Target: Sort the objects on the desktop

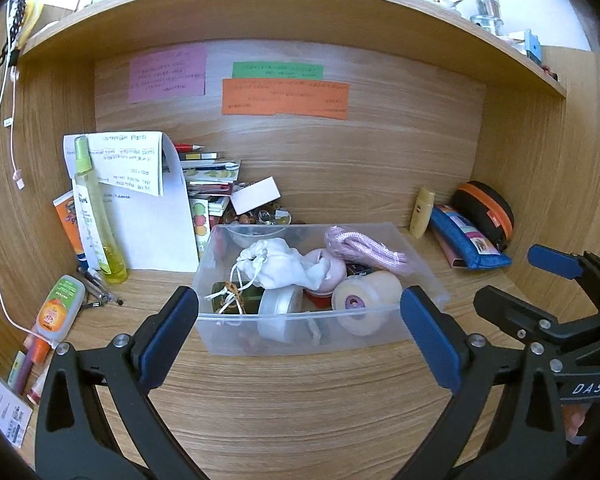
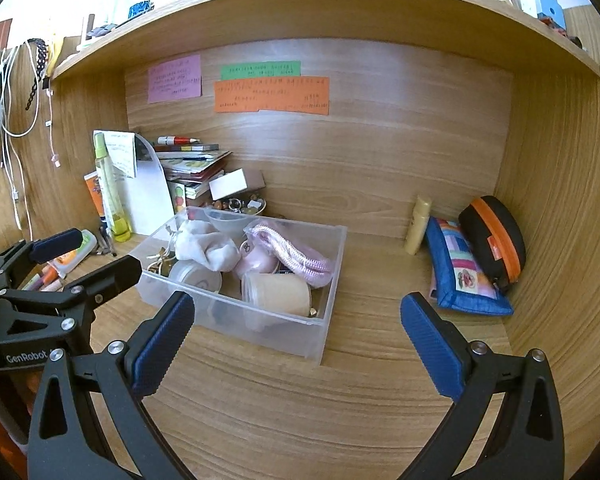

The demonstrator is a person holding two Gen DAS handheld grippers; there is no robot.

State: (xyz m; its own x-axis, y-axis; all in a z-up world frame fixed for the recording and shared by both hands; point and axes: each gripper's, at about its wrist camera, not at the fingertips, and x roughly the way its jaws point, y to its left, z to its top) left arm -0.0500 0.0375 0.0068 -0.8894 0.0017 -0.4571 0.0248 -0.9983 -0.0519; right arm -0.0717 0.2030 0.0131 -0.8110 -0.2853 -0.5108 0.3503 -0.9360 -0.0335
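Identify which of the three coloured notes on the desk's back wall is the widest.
The orange note, lowest of the three. It stretches wider than the green note just above it and the squarer pink note to their left.

The left black gripper with blue pads (image 1: 300,332) is held low, its two fingers spread wide apart, holding nothing. Just beside it, the right black gripper with blue pads (image 2: 296,340) is spread wide too, also holding nothing.
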